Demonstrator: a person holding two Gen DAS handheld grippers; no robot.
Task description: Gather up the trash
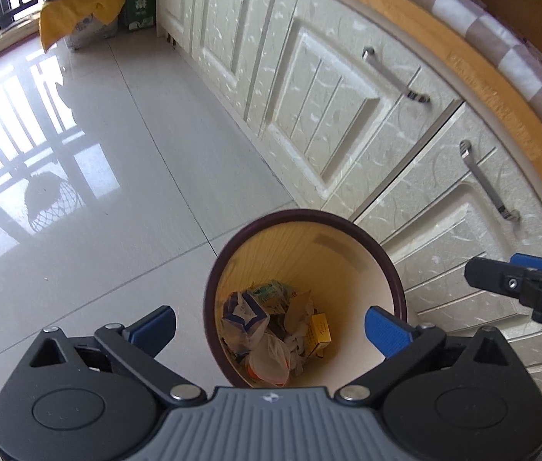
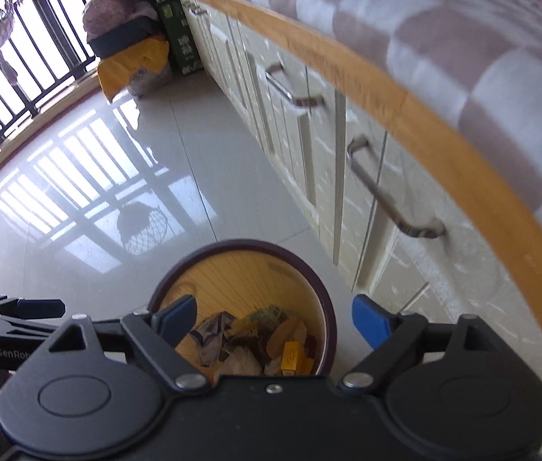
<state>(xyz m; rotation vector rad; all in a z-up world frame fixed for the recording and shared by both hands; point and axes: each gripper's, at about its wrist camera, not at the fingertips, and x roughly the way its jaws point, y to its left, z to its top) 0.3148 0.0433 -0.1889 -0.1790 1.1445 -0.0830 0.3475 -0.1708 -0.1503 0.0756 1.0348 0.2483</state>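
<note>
Both claws, left claw (image 1: pixel 271 322) and right claw (image 2: pixel 274 320), are spread wide, empty; trash (image 1: pixel 271 330) in bin (image 1: pixel 393 269) judged light, crumply, pinched at folds.

Cream cabinets (image 1: pixel 332 115) (steel handles (image 1: pixel 393 75)), tiled floor (image 1: pixel 117 192).

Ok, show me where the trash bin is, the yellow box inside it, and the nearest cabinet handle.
trash bin (image 1: pixel 393 269), left wrist view, on its dark rim.
yellow box (image 1: pixel 320 331), left wrist view, on its top face among the trash.
cabinet handle (image 1: pixel 488 182), left wrist view, on the middle of the metal bar.
</note>
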